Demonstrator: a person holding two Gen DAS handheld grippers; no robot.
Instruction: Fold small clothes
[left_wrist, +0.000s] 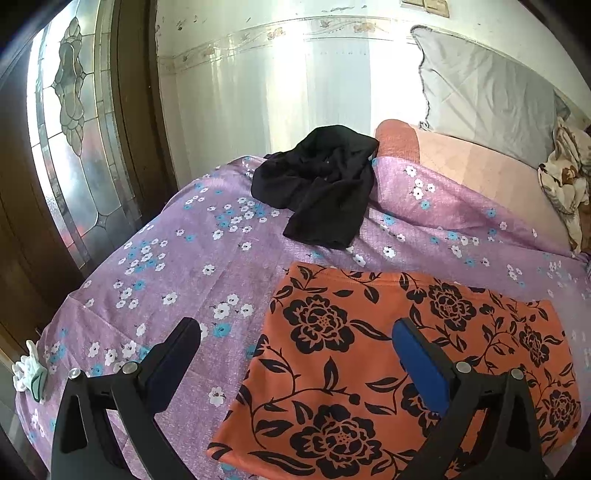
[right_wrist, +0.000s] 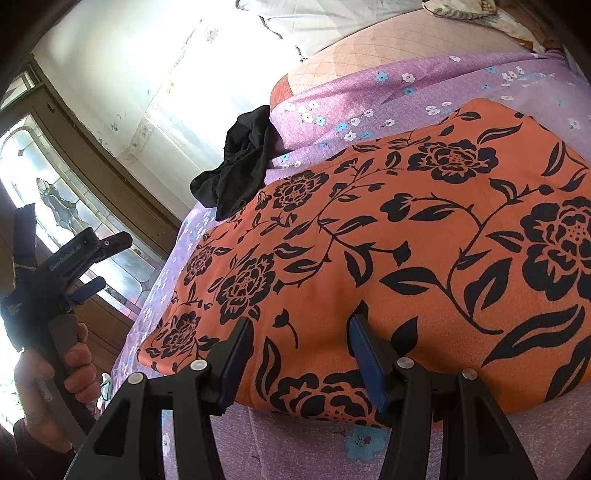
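Orange garment (left_wrist: 388, 369) lies folded on bed (left_wrist: 166, 258); black garment (left_wrist: 317, 181) beyond it unfolded; left gripper (left_wrist: 295, 339) and right gripper (right_wrist: 299, 339) released.

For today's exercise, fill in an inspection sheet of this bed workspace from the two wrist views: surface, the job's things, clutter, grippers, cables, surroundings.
Surface: purple flowered bedsheet, lightly wrinkled, over a pink quilted cover.
Job's things: orange floral garment lying flat in a neat rectangle near the front edge; black garment crumpled in a heap farther back, apart from it.
Clutter: small pale green and white item at the bed's left edge; patterned bedding bunched at far right.
Grippers: left gripper open, holding nothing, above the orange garment's left edge; right gripper open over its near edge, nothing between the pads.
Cables: nothing seen.
Surroundings: grey pillow against a white tiled wall; wooden door with leaded glass at left.
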